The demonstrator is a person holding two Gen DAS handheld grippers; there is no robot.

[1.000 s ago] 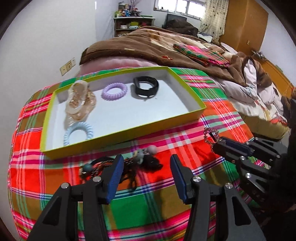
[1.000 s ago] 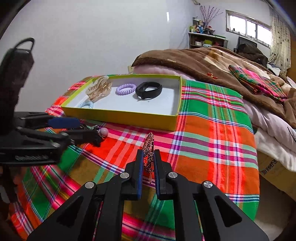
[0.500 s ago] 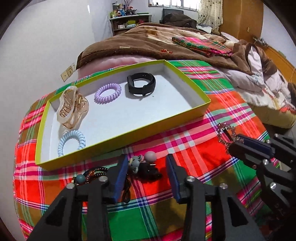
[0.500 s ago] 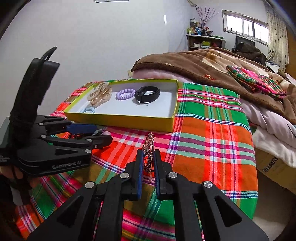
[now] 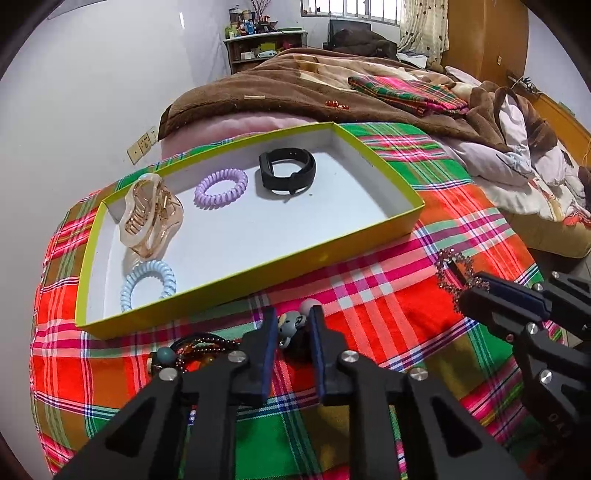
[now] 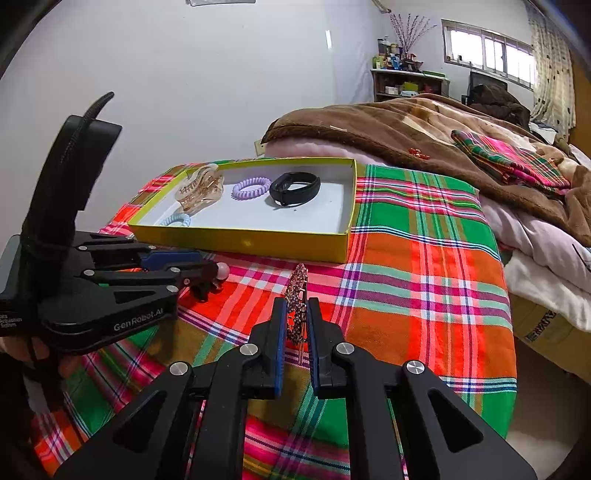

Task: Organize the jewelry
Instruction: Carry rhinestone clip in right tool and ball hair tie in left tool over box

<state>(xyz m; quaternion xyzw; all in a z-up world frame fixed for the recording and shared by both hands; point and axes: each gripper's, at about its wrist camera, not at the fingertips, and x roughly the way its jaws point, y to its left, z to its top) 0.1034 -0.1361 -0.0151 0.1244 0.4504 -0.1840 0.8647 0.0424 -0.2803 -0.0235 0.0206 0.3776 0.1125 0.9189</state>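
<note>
pinching a hair clip (image 6: 297, 295), right tool (image 6: 295, 325) hovers over plaid bedspread (image 6: 424, 277); left tool (image 5: 292, 328) straddles charm (image 5: 290, 325).

**Home bedroom**

Lived-in bedroom: bed with rumpled brown blanket (image 5: 295, 88) and plaid cloth (image 5: 424, 206). Cluttered shelf (image 6: 406, 83) against the far wall, curtained window (image 6: 491, 61), wooden wardrobe (image 5: 484, 33), wall sockets (image 5: 142, 146) by the bed.
</note>
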